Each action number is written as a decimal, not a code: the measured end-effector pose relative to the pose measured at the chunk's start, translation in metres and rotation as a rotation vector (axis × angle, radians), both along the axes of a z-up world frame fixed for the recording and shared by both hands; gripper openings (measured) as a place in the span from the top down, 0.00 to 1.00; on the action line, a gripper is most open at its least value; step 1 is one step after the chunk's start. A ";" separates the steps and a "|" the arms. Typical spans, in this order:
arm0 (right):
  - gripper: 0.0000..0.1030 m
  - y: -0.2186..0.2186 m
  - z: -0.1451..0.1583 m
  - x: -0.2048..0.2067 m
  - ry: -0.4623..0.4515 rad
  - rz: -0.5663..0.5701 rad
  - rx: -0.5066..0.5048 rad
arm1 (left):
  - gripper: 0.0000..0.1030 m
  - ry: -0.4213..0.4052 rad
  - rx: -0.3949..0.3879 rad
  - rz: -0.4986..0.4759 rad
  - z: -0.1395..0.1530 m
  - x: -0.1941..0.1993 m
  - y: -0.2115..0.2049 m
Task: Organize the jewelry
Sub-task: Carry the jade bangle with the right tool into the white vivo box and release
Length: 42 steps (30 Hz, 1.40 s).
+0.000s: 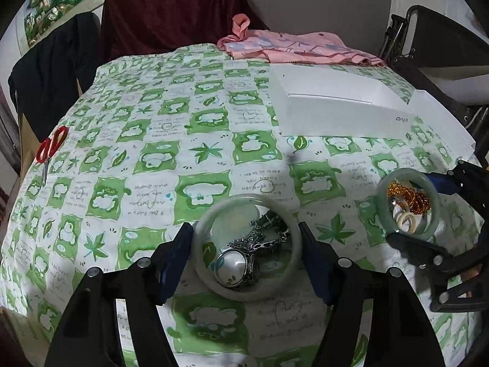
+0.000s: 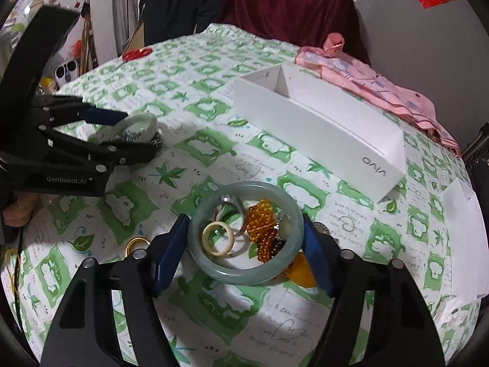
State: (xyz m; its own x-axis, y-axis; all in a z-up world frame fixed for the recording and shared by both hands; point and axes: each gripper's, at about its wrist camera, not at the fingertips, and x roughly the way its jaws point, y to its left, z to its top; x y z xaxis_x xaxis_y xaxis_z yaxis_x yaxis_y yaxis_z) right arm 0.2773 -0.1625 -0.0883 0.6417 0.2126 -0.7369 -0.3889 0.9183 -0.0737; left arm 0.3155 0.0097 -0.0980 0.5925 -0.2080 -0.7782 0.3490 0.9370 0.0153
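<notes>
White box (image 2: 321,122): showing "vivo" upside down on its side wall.
Left gripper (image 2: 154,140): carrying "GenRobot.AI" on its black body.
Tablecloth (image 1: 152,153): bearing handwriting-style lines, "I want to make you happy" being readable.

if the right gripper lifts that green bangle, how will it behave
The green bangle looks rigid and glossy, so it may slip between the right gripper pads. Probably brittle if dropped. The amber beads lying inside would likely stay behind.

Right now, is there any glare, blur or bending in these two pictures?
Left wrist view: glare on the pearl ring, white box washed out, table edges curve. Right wrist view: sharp around the green bangle, scissors soft, dark corners.
</notes>
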 end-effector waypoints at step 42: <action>0.27 -0.120 0.037 0.107 -0.092 -0.280 0.413 | 0.29 0.004 -0.274 -0.034 0.040 0.116 -0.058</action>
State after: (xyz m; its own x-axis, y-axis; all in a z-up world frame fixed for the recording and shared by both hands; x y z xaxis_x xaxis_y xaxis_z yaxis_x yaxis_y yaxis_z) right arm 0.3846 -0.2825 -0.0512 0.7741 0.2845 -0.5656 -0.1323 0.9463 0.2950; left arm 0.4311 -0.0486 -0.0584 0.5784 -0.4308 -0.6928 0.3797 0.8937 -0.2388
